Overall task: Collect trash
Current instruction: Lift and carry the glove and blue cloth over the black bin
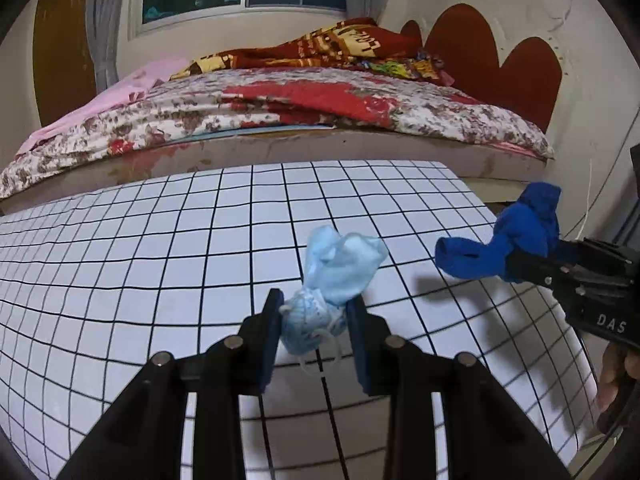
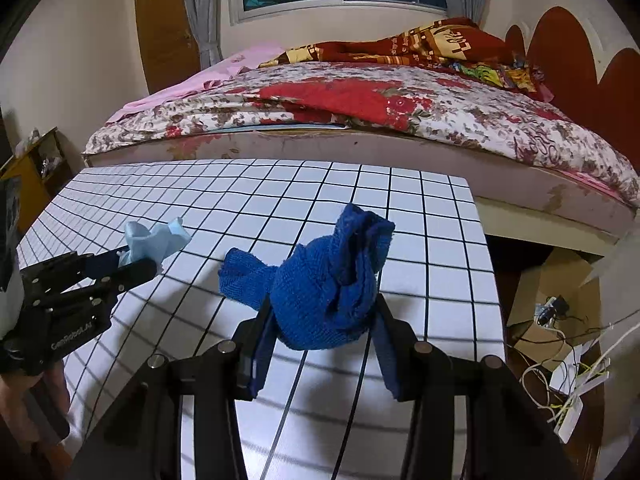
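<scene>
"DAS" on right tool (image 1: 505, 268); "GenRobot.AI" on left tool (image 2: 138, 266)

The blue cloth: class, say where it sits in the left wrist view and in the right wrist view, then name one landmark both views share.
Left wrist view: the blue cloth is at the right edge, clamped in the right gripper.
Right wrist view: the blue cloth is at centre, between that gripper's jaws.
Shared landmark: the gridded table, in front of the bed.
</scene>
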